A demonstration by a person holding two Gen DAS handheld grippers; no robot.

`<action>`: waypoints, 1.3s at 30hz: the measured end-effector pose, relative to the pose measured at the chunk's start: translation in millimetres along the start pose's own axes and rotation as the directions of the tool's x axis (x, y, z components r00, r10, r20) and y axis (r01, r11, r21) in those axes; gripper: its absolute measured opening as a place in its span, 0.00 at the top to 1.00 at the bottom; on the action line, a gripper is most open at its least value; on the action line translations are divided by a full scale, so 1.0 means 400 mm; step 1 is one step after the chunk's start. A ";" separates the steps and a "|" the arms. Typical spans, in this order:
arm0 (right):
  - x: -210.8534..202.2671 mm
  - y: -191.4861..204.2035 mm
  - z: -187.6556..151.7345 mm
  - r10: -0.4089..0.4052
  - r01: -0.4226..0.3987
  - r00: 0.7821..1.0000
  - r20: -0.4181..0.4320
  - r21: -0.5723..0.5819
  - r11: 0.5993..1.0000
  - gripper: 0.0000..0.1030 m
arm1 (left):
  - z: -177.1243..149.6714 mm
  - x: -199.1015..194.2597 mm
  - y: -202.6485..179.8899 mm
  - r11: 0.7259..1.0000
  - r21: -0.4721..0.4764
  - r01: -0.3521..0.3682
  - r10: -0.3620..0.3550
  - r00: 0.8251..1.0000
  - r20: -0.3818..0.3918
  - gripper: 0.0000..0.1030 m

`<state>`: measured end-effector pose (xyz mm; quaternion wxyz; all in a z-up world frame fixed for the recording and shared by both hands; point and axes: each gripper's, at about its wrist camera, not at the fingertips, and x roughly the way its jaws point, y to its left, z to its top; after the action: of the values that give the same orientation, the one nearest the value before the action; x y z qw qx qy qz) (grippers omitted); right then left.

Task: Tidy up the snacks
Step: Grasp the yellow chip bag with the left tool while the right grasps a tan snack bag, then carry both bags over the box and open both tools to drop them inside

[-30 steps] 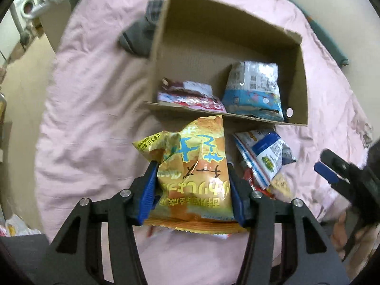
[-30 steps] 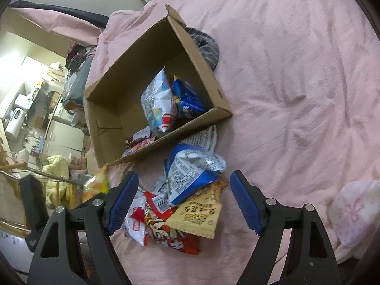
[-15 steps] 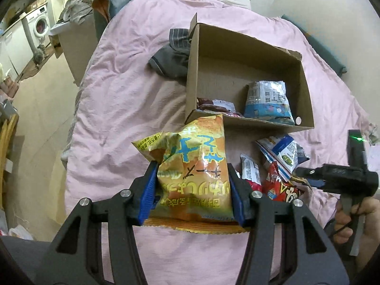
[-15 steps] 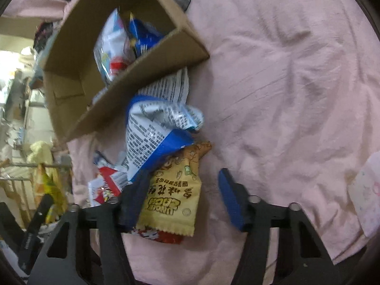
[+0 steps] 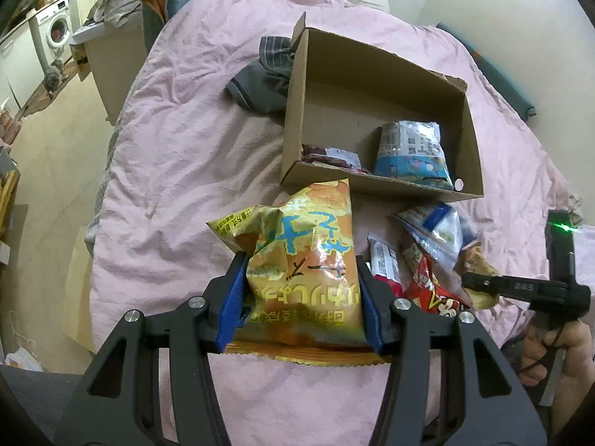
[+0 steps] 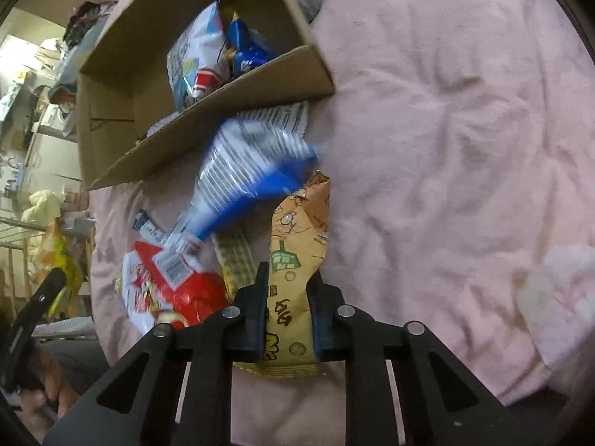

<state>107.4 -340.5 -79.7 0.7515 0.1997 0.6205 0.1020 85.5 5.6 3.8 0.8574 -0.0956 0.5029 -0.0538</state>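
My left gripper [image 5: 299, 293] is shut on a yellow-orange chip bag [image 5: 301, 256], held above the pink bed, short of the cardboard box [image 5: 297, 111]. The box holds a white-blue bag [image 5: 411, 156] and a dark red packet [image 5: 331, 156]. My right gripper [image 6: 288, 297] is shut on a tan snack packet [image 6: 297, 245] in the loose pile by the box's near wall [image 6: 230, 100]. A blue-white bag [image 6: 245, 174] and a red bag [image 6: 174, 282] lie beside it. The right gripper also shows at the right of the left wrist view [image 5: 483, 282].
A grey garment [image 5: 260, 78] lies against the box's far left corner. The pink bedspread [image 6: 446, 130] spreads wide to the right of the pile. The bed's left edge drops to the floor [image 5: 48, 148], with a washing machine [image 5: 54, 29] beyond.
My right gripper moved down onto the pile and shut on the tan packet. My left gripper pulled back from the box, still holding the chip bag.
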 end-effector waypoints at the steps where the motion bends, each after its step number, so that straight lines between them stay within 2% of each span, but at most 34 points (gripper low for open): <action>1: -0.015 -0.005 -0.006 0.004 -0.004 1.000 0.013 -0.006 1.000 0.82 | -0.002 0.001 -0.004 1.000 0.005 0.001 -0.001 1.000 -0.001 0.52; 5: -0.081 -0.030 -0.031 -0.010 0.011 0.997 0.080 -0.010 1.000 0.82 | -0.007 0.001 -0.026 0.999 0.037 -0.008 0.008 1.000 0.009 0.52; 8: -0.145 -0.031 -0.036 -0.011 0.013 0.981 0.194 -0.012 1.000 0.82 | -0.010 0.006 -0.035 0.998 0.053 -0.028 0.027 1.000 0.015 0.52; 11: -0.212 -0.001 -0.035 0.040 -0.028 0.947 0.318 -0.042 0.999 0.82 | -0.010 0.010 -0.034 0.998 0.053 -0.041 0.040 0.999 0.019 0.52; 16: -0.261 0.050 -0.032 0.134 -0.102 0.904 0.407 -0.098 0.990 0.82 | -0.007 0.001 -0.015 0.997 0.037 -0.072 0.070 0.997 0.035 0.52; 21: -0.289 0.092 -0.009 0.191 -0.138 0.871 0.453 -0.147 0.979 0.82 | 0.009 -0.021 0.007 0.996 -0.004 -0.089 0.089 0.994 0.064 0.52; 27: -0.358 0.184 0.055 0.235 -0.143 0.843 0.485 -0.219 0.965 0.82 | 0.087 -0.066 -0.025 0.994 0.033 -0.100 0.095 0.987 0.130 0.52; 29: -0.369 0.212 0.091 0.219 -0.110 0.833 0.507 -0.236 0.965 0.82 | 0.125 -0.076 -0.044 0.994 0.046 -0.099 0.091 0.983 0.157 0.52; 34: -0.349 0.225 0.184 0.207 -0.103 0.828 0.521 -0.222 0.970 0.82 | 0.224 -0.081 -0.102 0.991 0.083 -0.101 0.081 0.974 0.213 0.52; 39: -0.303 0.219 0.265 0.176 -0.084 0.840 0.514 -0.196 0.977 0.82 | 0.297 -0.036 -0.161 0.986 0.118 -0.115 0.086 0.970 0.228 0.52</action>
<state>193.5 -329.0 81.8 0.8982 0.1985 0.3642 0.1452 182.5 -41.4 86.7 0.9143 -0.0190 0.4034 -0.0320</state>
